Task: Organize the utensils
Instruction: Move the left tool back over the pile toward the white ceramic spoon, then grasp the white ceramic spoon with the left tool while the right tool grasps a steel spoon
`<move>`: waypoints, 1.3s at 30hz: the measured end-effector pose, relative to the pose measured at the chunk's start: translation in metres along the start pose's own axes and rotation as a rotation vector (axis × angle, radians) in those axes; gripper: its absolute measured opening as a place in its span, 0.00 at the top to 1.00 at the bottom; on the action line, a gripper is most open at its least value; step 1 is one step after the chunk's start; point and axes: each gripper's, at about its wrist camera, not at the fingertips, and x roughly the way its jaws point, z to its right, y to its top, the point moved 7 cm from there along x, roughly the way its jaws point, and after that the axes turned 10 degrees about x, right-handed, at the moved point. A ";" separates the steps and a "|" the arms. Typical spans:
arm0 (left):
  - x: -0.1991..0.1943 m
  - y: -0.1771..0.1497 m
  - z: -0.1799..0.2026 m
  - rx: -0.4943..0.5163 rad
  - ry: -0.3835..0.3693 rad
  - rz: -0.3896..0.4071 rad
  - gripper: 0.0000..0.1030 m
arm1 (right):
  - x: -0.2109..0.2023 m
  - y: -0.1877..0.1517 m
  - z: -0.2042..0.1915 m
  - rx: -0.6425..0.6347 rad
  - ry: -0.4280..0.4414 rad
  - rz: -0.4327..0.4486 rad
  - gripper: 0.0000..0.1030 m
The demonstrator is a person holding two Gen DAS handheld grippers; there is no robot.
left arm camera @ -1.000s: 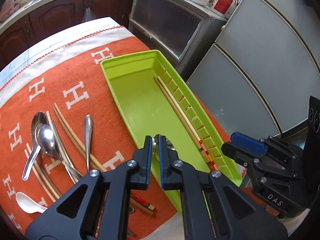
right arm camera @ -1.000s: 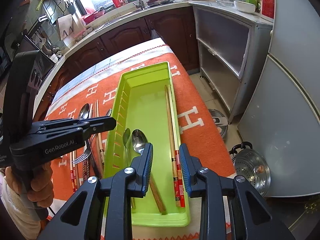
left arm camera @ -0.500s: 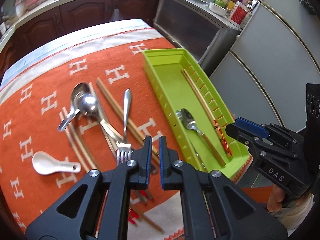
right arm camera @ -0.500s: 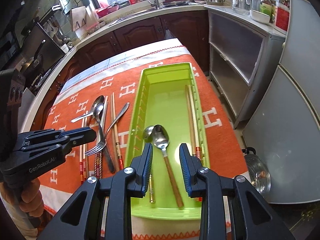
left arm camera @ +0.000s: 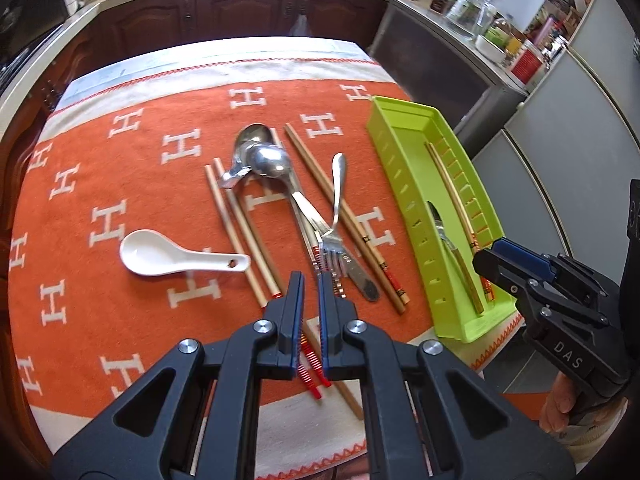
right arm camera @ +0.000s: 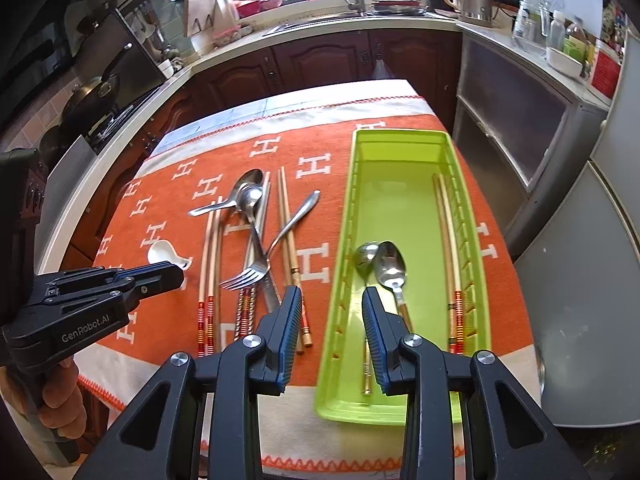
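A lime-green tray lies on the right of the cloth and holds two metal spoons and a pair of chopsticks. Left of it lie a fork, two crossed metal spoons, a white ceramic spoon, a knife and several chopsticks. My left gripper is shut and empty, hovering just in front of the fork's tines. My right gripper hangs over the tray's near left wall, its jaws opening with nothing between them.
The orange cloth with white H marks covers the table, whose near edge is close below both grippers. Dark cabinets and a worktop run behind. A grey cupboard and a fridge stand to the right of the table.
My left gripper has swung left from over the tray to over the loose utensils. My right gripper has shifted left to the tray's left wall and its jaws have widened a little.
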 end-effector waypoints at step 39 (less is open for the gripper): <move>0.042 -0.043 -0.145 -0.455 -0.085 -0.034 0.77 | 0.101 0.043 -0.097 -0.129 0.115 -0.136 0.68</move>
